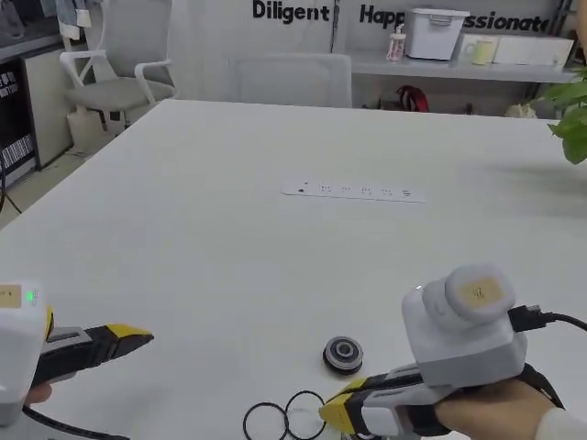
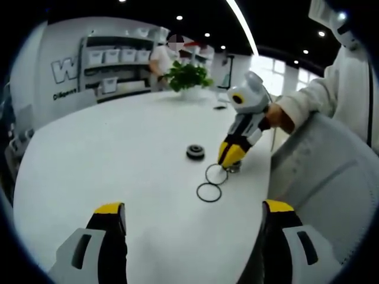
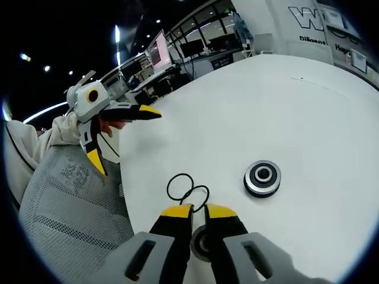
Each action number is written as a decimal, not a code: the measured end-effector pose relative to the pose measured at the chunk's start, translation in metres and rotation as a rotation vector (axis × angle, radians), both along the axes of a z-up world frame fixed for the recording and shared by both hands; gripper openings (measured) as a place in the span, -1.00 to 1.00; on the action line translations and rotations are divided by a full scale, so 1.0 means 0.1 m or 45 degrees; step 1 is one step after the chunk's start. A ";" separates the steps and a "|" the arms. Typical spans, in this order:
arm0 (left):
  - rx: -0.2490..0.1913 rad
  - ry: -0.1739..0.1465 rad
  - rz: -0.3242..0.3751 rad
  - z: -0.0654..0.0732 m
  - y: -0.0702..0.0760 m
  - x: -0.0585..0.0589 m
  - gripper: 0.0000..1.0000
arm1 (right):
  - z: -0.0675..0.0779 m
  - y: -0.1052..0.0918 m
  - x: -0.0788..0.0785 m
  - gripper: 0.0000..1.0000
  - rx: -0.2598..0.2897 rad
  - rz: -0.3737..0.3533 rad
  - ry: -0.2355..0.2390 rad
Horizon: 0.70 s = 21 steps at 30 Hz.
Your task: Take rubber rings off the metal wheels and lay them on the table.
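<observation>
On the table (image 1: 275, 257) the left gripper (image 2: 193, 208) hovers, jaws wide apart. The right gripper (image 3: 199, 210) has its jaws nearly together over a wheel (image 3: 201, 244); I cannot tell whether they bite. A second wheel (image 3: 262, 177) sits nearby. Two rings (image 3: 180, 175) lie beside the jaws. Best to pinch only rubber and peel upward.

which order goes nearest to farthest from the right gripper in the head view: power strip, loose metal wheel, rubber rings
1. rubber rings, on the table beside the right gripper tips, to their left
2. loose metal wheel, just beyond the tips
3. power strip, far off at mid-table
</observation>
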<state>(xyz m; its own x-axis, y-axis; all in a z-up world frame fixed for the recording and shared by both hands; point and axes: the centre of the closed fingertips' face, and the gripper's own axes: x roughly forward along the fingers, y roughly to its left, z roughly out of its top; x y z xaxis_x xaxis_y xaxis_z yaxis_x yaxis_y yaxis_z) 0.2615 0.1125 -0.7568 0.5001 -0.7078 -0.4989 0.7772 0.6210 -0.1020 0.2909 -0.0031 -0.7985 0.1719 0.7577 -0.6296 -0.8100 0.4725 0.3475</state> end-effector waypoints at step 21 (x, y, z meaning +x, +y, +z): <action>0.002 0.011 0.009 -0.01 0.01 0.00 0.93 | 0.20 -0.12 0.24 -0.50 0.022 -0.092 -0.126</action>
<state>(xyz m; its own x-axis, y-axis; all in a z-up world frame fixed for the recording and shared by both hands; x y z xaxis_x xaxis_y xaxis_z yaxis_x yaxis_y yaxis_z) 0.2618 0.1139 -0.7583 0.5008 -0.7033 -0.5045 0.7717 0.6268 -0.1079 0.3151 -0.0151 -0.7784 0.2870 0.7517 -0.5938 -0.8050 0.5252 0.2758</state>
